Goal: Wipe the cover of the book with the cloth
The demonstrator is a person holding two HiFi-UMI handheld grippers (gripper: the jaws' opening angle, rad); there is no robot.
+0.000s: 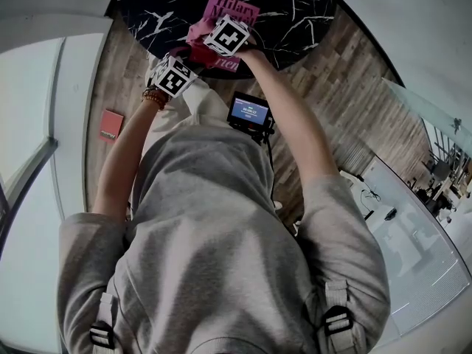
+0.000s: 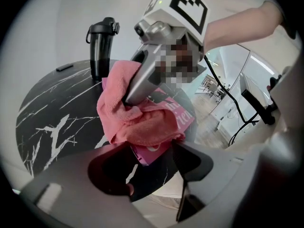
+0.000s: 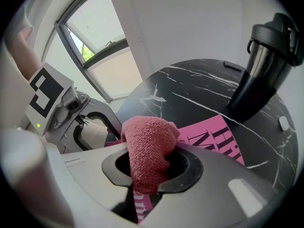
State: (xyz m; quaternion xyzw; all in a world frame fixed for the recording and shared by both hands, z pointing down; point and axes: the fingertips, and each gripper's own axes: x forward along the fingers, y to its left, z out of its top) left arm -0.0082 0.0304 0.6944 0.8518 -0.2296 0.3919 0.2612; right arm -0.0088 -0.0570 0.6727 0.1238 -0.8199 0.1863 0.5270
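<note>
A pink book (image 1: 237, 9) with dark lettering lies on the round black marble table (image 1: 295, 6), near its front edge. My right gripper (image 3: 149, 171) is shut on a bunched pink cloth (image 3: 147, 141), and the cloth rests on the book's cover (image 3: 213, 134). From the left gripper view the cloth (image 2: 137, 122) drapes over the book (image 2: 184, 116) under the right gripper's body. My left gripper (image 2: 147, 163) stands open at the table's near edge, its jaws apart, the book's near corner just ahead of the gap. Both marker cubes show in the head view, the left gripper (image 1: 175, 74) beside the right gripper (image 1: 226, 37).
A tall black lidded bottle (image 3: 263, 65) stands on the table (image 3: 190, 80) behind the book, also in the left gripper view as the bottle (image 2: 100, 46). A small dark flat item (image 2: 64, 67) lies at the table's far side. A small screen (image 1: 249, 111) hangs at the person's front. A red object (image 1: 111, 125) lies on the wooden floor.
</note>
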